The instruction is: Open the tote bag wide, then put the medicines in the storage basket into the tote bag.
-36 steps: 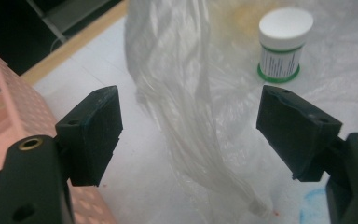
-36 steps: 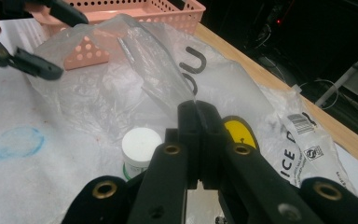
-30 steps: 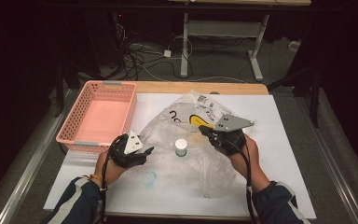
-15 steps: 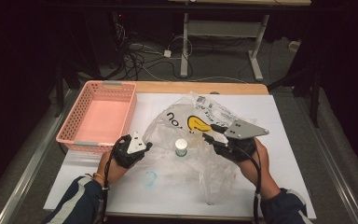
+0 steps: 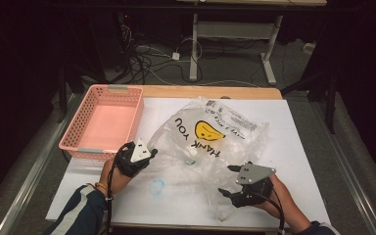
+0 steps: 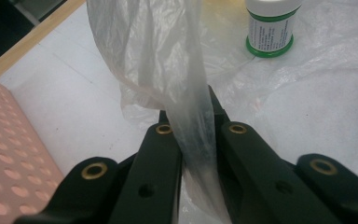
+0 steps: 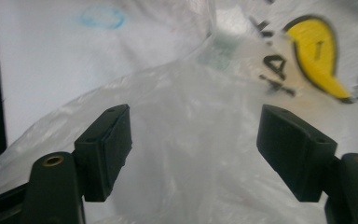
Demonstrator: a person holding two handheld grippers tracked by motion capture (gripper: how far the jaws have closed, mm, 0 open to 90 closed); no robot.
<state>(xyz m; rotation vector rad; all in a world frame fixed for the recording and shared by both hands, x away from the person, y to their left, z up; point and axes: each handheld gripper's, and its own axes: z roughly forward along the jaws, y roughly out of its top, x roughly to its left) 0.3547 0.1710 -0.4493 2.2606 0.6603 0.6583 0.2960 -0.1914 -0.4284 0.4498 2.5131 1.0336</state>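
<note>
A clear plastic bag [image 5: 215,142] printed with THANK YOU and a yellow smiley [image 7: 319,56] lies crumpled mid-table. My left gripper [image 5: 149,154] is at its left edge, shut on a twisted strip of the bag [image 6: 193,135]. A small white bottle with a green label [image 6: 270,28] stands just beyond the jaws; it shows faintly through the plastic as the bottle [image 5: 191,159]. My right gripper [image 5: 227,180] is at the bag's near right corner. Its jaws are wide open over the film of the bag [image 7: 193,140], gripping nothing.
A pink perforated basket [image 5: 105,122], with nothing in it, stands at the left, close behind my left gripper. A blue ring mark [image 5: 156,186] sits on the white sheet [image 5: 298,147] that covers the wooden table. Cables and desk legs lie beyond the far edge.
My right gripper has come down from the bag's upper right toward the near edge and now stands open. The bag has settled over the bottle. The left gripper has barely moved.
</note>
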